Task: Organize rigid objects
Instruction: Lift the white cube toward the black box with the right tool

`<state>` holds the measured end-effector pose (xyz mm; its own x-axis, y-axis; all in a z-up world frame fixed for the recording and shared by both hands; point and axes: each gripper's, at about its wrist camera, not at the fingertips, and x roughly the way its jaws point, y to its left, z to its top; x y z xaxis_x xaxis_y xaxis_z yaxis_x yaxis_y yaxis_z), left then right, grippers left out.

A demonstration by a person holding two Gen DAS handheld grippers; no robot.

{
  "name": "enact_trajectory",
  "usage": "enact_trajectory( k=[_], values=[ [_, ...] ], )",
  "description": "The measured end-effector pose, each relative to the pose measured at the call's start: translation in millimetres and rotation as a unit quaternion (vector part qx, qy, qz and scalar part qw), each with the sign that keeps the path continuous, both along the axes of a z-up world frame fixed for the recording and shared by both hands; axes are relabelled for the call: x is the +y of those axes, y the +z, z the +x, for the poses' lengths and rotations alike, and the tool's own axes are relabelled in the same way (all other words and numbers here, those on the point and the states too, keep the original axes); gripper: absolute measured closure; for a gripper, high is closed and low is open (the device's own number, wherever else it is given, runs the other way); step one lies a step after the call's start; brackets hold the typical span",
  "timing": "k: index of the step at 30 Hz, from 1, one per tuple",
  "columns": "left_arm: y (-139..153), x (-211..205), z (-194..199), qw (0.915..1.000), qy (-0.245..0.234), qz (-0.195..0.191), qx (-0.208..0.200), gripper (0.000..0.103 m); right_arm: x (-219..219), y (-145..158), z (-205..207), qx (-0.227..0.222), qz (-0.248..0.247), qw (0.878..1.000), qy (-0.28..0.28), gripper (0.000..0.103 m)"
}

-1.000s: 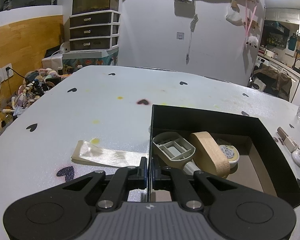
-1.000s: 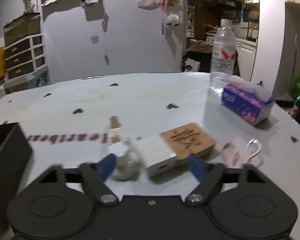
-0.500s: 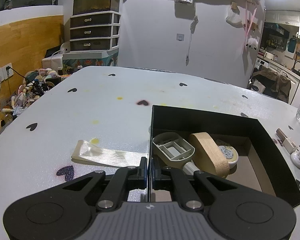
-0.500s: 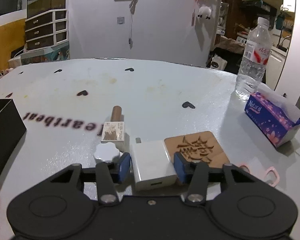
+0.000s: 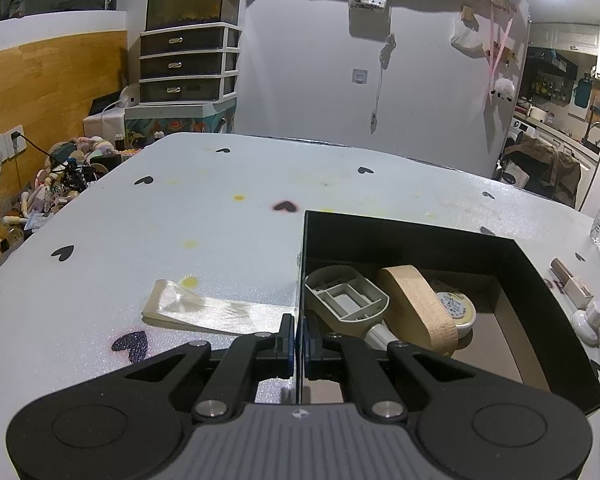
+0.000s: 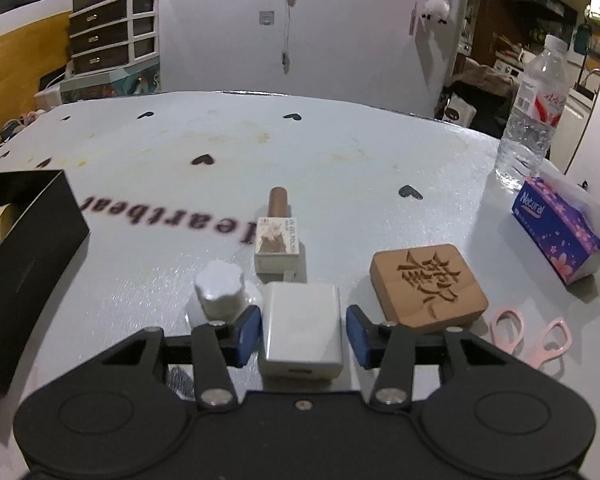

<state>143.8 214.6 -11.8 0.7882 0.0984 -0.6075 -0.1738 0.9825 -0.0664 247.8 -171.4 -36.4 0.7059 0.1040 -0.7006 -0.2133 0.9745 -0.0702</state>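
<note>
My left gripper is shut on the near-left wall of the black box. Inside the box lie a grey plastic scoop-like part, a wooden ring and a small round tin. My right gripper is open with its blue pads on either side of a white charger block that lies on the table; the pads stand close to it with small gaps. A white flower-shaped knob, a nail polish bottle and a carved wooden block lie around it.
A clear plastic strip lies left of the box. A water bottle, a tissue pack and pink scissors are on the right of the table. The box corner also shows in the right wrist view.
My right gripper swung over the white charger block and narrowed its jaws around it, then came slightly closer. My left gripper stayed shut on the box wall.
</note>
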Motion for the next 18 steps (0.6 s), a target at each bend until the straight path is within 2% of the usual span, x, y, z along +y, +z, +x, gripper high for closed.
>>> enact_trajectory(
  k=[8, 13, 15, 16, 18],
  values=[
    [-1, 0, 0, 1.0000, 0.000, -0.003, 0.000, 0.099, 5, 3, 27, 0.045, -0.013, 0.999, 0.004, 0.054],
    [-1, 1, -1, 1.0000, 0.001, -0.004, -0.001, 0.099, 5, 5, 41, 0.075, -0.030, 0.997, 0.001, 0.048],
    [-1, 1, 0, 1.0000, 0.000, -0.004, -0.001, 0.099, 5, 5, 44, 0.082, -0.029, 0.996, 0.006, 0.050],
    [-1, 1, 0, 1.0000, 0.000, -0.004, -0.001, 0.098, 5, 4, 46, 0.090, -0.024, 0.996, 0.011, 0.056],
    [-1, 0, 0, 1.0000, 0.000, -0.005, -0.001, 0.098, 6, 4, 47, 0.094, -0.023, 0.995, 0.014, 0.056]
  ],
)
